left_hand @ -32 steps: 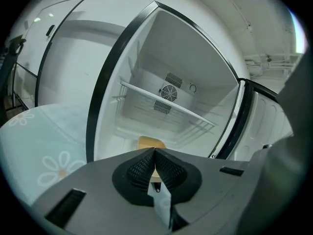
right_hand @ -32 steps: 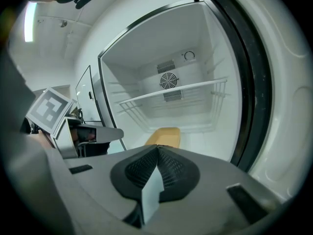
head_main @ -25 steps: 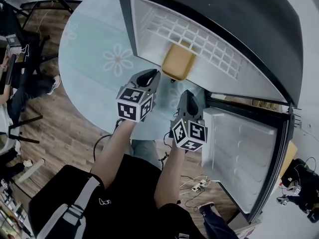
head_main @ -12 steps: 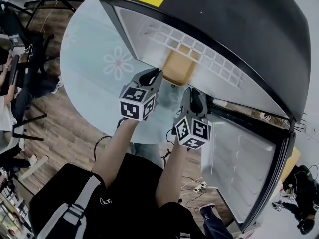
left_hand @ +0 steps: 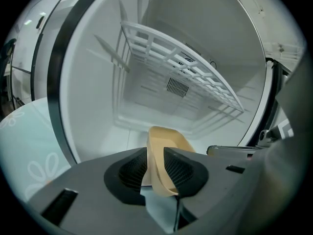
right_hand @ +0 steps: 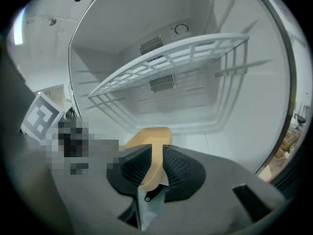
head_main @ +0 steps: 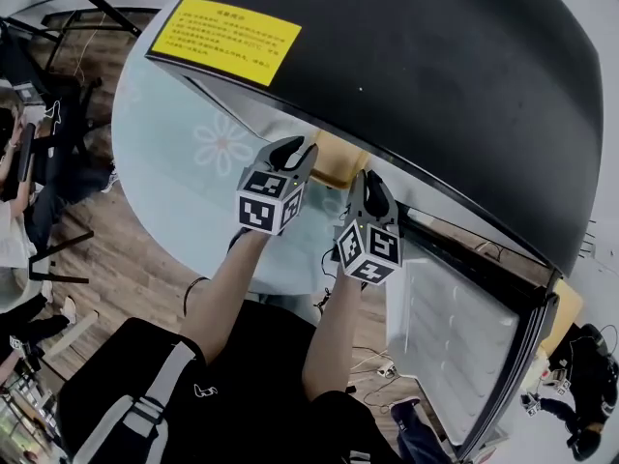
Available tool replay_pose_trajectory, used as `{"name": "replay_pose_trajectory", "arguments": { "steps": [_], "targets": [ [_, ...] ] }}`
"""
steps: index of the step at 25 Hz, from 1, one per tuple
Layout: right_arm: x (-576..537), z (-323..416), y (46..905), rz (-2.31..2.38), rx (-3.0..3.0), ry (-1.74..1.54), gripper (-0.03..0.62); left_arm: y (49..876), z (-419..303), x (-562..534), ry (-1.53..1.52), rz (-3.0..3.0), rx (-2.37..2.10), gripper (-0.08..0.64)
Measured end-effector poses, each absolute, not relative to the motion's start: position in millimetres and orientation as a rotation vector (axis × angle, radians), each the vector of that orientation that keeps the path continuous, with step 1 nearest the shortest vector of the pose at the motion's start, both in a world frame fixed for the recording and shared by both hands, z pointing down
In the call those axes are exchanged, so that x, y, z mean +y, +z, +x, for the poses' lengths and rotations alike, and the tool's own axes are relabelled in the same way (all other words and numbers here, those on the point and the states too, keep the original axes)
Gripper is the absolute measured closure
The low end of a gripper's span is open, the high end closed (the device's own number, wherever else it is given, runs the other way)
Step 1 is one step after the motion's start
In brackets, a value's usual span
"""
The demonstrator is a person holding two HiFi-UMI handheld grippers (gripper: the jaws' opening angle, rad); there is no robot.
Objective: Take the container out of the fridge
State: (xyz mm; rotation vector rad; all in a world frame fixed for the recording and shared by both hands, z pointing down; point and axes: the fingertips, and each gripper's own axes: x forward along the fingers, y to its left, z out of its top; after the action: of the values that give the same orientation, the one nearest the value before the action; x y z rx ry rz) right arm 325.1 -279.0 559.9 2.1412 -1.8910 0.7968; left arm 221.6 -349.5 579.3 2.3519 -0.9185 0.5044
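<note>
A tan container [head_main: 336, 158] sits on the floor of the open fridge, mostly hidden in the head view under the black fridge top [head_main: 416, 85]. My left gripper [head_main: 298, 149] has the container's rim [left_hand: 166, 143] between its jaws. The jaws are opening, and both pads still lie against the rim wall. My right gripper [head_main: 373, 180] reaches in beside it. Its pads are closed on another part of the tan rim [right_hand: 149, 138]. The two grippers hold the container from opposite sides, low in the white compartment.
A white wire shelf [left_hand: 181, 77] spans the compartment above the container. The fridge door [head_main: 455, 346] stands open at the right. The fridge rests on a round pale table with flower prints [head_main: 184, 191]. A yellow label [head_main: 224, 37] is on the fridge top. Chairs and a person [head_main: 14, 230] are at the left.
Both grippers have moved forward into the fridge opening and now have the container's rim between their jaws. The head camera has shifted, so the fridge top now covers most of the interior.
</note>
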Motion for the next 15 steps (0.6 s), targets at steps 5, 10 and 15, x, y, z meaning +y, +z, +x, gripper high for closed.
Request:
{"name": "replay_pose_trajectory", "arguments": {
  "steps": [5,10,15],
  "targets": [
    [-282.1,331.1,580.0,2.125,-1.846,0.841,0.518,597.9,230.5,-347.9,0.548,2.330,-0.883,0.443],
    [-288.8,329.8,589.0,2.122,-1.826,0.879,0.497,605.6,231.4,-350.2,0.582,2.320,-0.844,0.445],
    [-287.9,320.3,600.5,2.086,-1.845,0.944,0.497,607.6,237.8,-343.9,0.573,2.326,-0.795,0.469]
  ]
}}
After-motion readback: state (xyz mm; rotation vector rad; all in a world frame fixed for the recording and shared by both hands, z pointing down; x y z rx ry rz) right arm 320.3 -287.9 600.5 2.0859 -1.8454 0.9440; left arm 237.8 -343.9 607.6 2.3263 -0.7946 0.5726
